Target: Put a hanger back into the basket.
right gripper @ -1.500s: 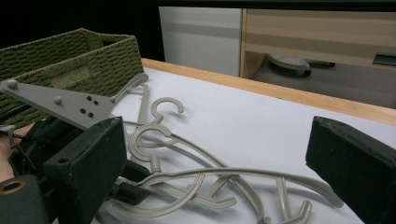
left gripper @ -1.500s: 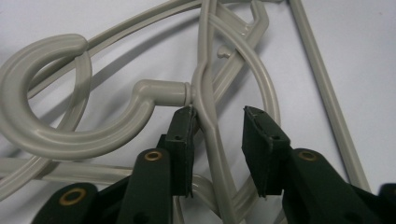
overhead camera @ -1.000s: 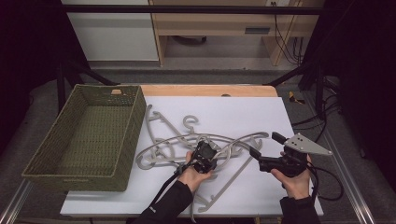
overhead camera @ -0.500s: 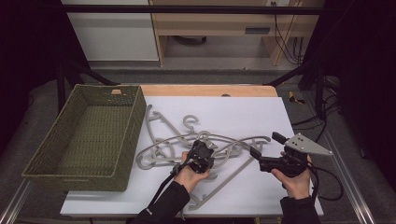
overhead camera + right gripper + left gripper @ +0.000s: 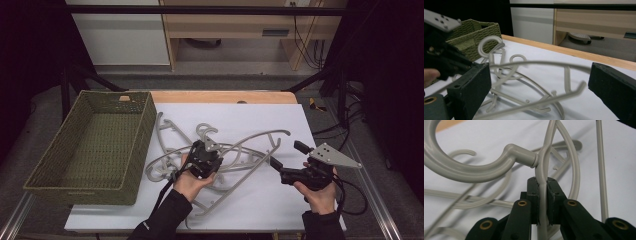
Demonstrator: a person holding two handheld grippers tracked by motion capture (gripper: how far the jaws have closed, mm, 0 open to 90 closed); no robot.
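Hangers (image 5: 240, 152) sit tangled mid-table beside the wicker basket (image 5: 95, 145). Left gripper (image 5: 204, 159) is clamped on one hanger's neck just below the hook (image 5: 474, 167), probably to lift it free. Right gripper (image 5: 286, 159) waits spread wide near the pile's right side.

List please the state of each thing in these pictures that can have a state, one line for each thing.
Left hand-held gripper: shut on a grey plastic hanger, just below its hook.
Right hand-held gripper: open, holding nothing.
Grey plastic hanger: clamped between the jaws.
Other grey plastic hangers: lying tangled on the white table.
Green woven basket: upright, empty.
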